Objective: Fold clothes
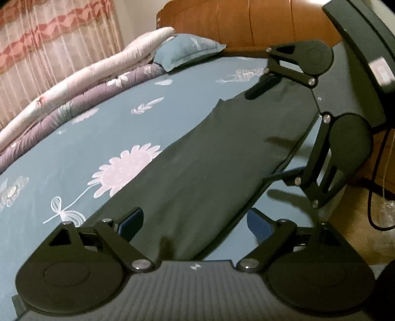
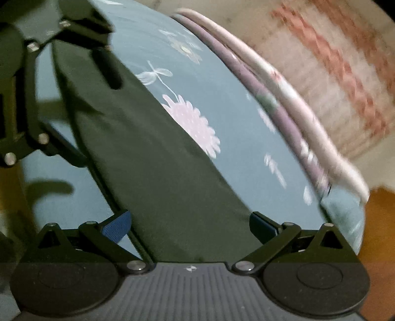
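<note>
Garment (image 1: pixel 205 158) is a dark strip stretched out over the blue flowered sheet (image 1: pixel 81 138), running from about 6 o'clock up toward 1 o'clock in the left wrist view. Left gripper (image 1: pixel 195 222) sits at the near end with its fingers spread wide, one on each side of the cloth, so released, not pinching anything. Right gripper (image 1: pixel 276 133) shows at 2 o'clock in that same view, at the far end of the strip, also splayed open with the cloth edge running between its fingers.

From the right wrist view it's mirrored: right gripper (image 2: pixel 190 222) has the garment (image 2: pixel 153 158) passing between its open fingers at 6 o'clock, and the left gripper (image 2: pixel 79 103) is up at 10 o'clock by the other end. Can't tell if the pads actually touch the fabric.

Rolled quilt (image 1: pixel 81 81) lies along the far side of the bed, pillow (image 1: pixel 187 49) near 12 o'clock against the wooden headboard (image 1: pixel 246 22). Striped curtain (image 1: pixel 49 37) at 10 o'clock. Right view is pretty motion-blurred.
</note>
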Tool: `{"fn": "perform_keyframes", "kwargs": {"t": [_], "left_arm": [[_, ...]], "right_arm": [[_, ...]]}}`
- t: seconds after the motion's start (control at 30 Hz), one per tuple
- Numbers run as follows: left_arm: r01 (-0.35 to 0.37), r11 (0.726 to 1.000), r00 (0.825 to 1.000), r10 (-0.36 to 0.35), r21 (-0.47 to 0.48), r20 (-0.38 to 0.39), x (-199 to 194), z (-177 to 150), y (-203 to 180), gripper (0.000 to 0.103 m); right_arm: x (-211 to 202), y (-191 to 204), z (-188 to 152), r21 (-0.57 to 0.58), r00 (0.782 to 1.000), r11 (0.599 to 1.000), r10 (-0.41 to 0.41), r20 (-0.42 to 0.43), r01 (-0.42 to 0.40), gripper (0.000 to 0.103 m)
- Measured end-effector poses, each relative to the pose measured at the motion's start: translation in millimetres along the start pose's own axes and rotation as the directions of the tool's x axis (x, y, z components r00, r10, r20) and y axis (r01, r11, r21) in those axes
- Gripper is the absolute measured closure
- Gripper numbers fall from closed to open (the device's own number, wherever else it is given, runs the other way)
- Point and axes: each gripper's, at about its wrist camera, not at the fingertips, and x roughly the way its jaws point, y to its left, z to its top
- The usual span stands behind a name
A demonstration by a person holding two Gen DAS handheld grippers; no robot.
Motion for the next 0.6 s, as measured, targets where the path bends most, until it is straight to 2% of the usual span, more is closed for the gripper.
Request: {"fn": "perform_keyframes", "kwargs": {"t": [0.17,0.47,0.6], "left_arm": [[-0.024,1.000,0.999,0.024,0.010,0.028,5.9,-0.7,-11.8,0.012],[-0.021,1.000,0.999,0.021,0.007,0.040,20.6,9.2,-13.9,0.012],[-0.039,0.999,0.999,0.038,0.018,0.014,36.6,15.9,-11.1,0.012]], "right_arm": [[0.2,15.8,-5.6,-0.127,0.997,0.990,-0.046,0.055,0.053,0.000],[4.3,0.7,-1.7,-0.067,0.992,0.992,-0.098,0.083,0.104,0.000],[6.1,-6.2,0.1,-0.039,0.988,0.991,-0.121,0.094,0.125,0.000]]}}
